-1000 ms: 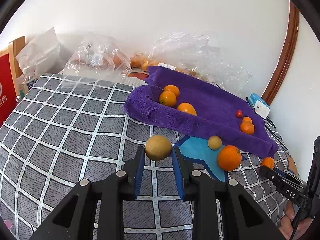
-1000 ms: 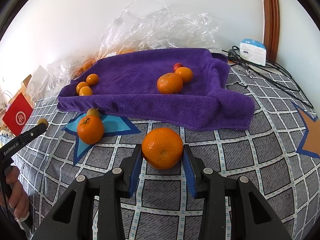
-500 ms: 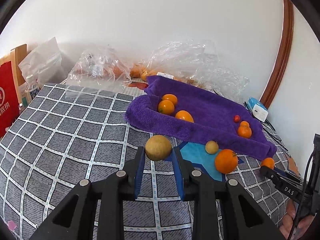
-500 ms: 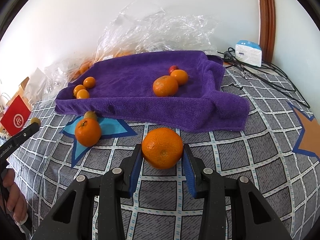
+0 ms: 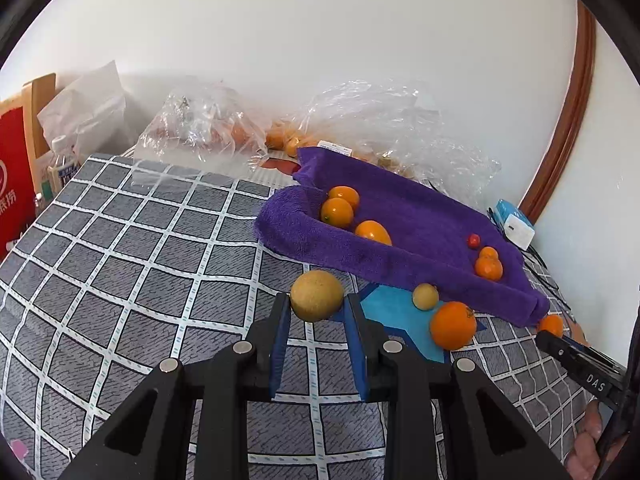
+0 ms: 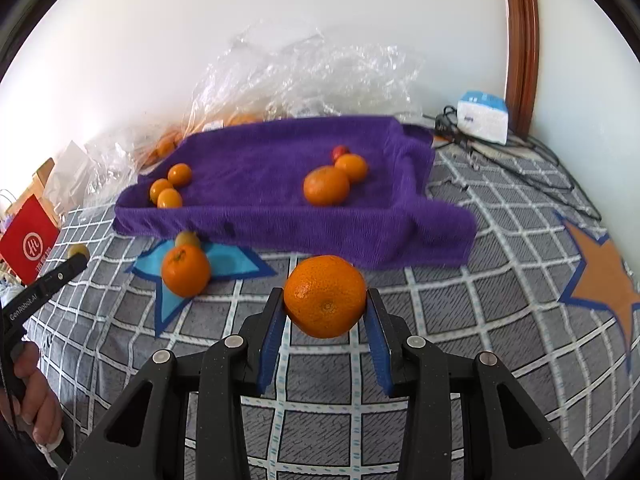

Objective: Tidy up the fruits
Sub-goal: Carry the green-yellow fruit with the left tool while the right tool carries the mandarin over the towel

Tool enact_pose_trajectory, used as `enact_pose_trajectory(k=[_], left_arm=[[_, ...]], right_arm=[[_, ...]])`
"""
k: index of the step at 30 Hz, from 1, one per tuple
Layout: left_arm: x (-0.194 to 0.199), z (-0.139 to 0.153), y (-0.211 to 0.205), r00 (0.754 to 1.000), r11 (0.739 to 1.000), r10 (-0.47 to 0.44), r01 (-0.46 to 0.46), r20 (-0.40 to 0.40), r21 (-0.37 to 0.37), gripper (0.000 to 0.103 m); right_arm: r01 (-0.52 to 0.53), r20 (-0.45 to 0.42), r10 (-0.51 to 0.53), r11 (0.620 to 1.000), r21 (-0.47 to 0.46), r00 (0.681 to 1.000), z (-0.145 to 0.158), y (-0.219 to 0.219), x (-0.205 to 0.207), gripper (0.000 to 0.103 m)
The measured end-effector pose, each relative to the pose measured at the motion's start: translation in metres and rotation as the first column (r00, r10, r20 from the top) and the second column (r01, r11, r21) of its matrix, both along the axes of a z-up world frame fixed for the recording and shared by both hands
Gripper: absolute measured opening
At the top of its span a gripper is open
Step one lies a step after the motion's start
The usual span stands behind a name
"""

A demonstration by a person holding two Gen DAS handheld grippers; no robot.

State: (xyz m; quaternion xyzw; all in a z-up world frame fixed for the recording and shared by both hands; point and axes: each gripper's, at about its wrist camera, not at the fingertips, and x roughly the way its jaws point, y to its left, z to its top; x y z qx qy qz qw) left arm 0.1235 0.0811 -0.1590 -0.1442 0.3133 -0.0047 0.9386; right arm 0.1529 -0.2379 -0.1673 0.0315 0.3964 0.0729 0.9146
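Observation:
My left gripper (image 5: pixel 316 304) is shut on a tan round fruit (image 5: pixel 317 295), held above the checked cloth. My right gripper (image 6: pixel 325 300) is shut on a large orange (image 6: pixel 325 296), also held off the cloth. A purple towel (image 5: pixel 424 232) (image 6: pixel 280 184) lies ahead with raised edges. On it sit three small orange fruits (image 5: pixel 338 212) at the left, and an orange (image 6: pixel 326 185), a smaller one (image 6: pixel 352 167) and a tiny red fruit (image 5: pixel 473 240) at the right. In front of the towel lie another orange (image 5: pixel 453 325) (image 6: pixel 185 270) and a small tan fruit (image 5: pixel 425 297) (image 6: pixel 188 238).
Crumpled clear plastic bags (image 5: pixel 384 128) with more fruit lie behind the towel by the wall. A red bag (image 5: pixel 12 184) and bottles stand at the far left. A white-blue box (image 6: pixel 482 122) with black cables (image 6: pixel 532 160) sits at the back right. A person's hand (image 6: pixel 34 400) holds the left gripper.
Both wrist views have shifted slightly, so the towel sits a little lower and farther. Each gripper still holds its fruit as before.

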Motion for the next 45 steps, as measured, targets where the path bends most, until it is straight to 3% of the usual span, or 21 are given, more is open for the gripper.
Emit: enact_pose_trajectory(k=[4,9,13,23,30,45], left_arm=[[0.001,-0.001,0.007,1.000,0.999,0.018,-0.018,-0.003,-0.031,0.026],[0.002,-0.001,0.008,0.998,0.998,0.057,-0.057,0.006,-0.003,0.026],[0.008,0.000,0.013,0.997,0.997,0.072,-0.073,-0.031,-0.007,0.026],[0.040,0.050,0.024,0.995,0.994,0.100,-0.100,0.006,0.051,0.026],[0.083,0.066,0.017,0.997,0.996,0.080,-0.080,-0.013,0.027,0.026],[0.161,0.040,-0.028,0.988,0.998,-0.052,0.054,-0.146,0.010,0.026]], right_arm=[[0.018,0.028,-0.018,1.000,0.011,0.999,0.017,-0.005,0.005,0.039],[0.026,0.061,-0.027,0.999,0.019,0.998,0.035,-0.008,0.015,0.039],[0.021,0.078,-0.023,1.000,0.019,0.997,0.048,-0.012,0.026,0.039],[-0.003,0.077,0.002,1.000,0.013,0.997,0.059,-0.017,0.078,0.039],[-0.011,0.045,0.011,1.000,0.000,0.999,0.045,-0.020,0.127,0.039],[-0.038,-0.087,0.033,0.997,-0.061,0.996,-0.004,-0.014,0.232,0.039]])
